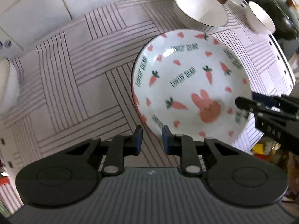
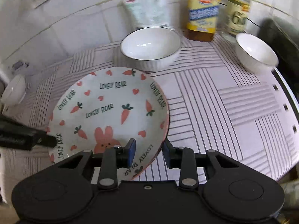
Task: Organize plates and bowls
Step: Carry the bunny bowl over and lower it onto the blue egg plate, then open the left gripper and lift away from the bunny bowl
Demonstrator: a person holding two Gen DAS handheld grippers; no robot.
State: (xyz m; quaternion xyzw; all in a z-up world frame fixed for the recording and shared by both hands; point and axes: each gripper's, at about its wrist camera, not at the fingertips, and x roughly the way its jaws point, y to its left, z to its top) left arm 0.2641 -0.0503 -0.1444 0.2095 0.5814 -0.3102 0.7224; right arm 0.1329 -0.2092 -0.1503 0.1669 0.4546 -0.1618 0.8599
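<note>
Two cameras look down at one table

Each sits close above its own gripper. The left one looks from the left of the bunny plate (image 1: pixel 188 85), the right one from its right. Both see the plate (image 2: pixel 110 112) and the white bowl (image 2: pixel 150 46) beyond.

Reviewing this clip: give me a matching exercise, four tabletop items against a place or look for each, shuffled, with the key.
Things:
1. patterned plate
2. large white bowl
3. small white bowl
4. yellow-labelled bottle

Descriptions:
A. stands by the tiled wall, behind the bowls
B. dark rim line, ribbed outside, just behind the plate
C. carrots, hearts and a pink rabbit, nearest both grippers
D. plain, near the cloth's right edge in the right wrist view

Pairs: 1-C, 2-B, 3-D, 4-A
</note>
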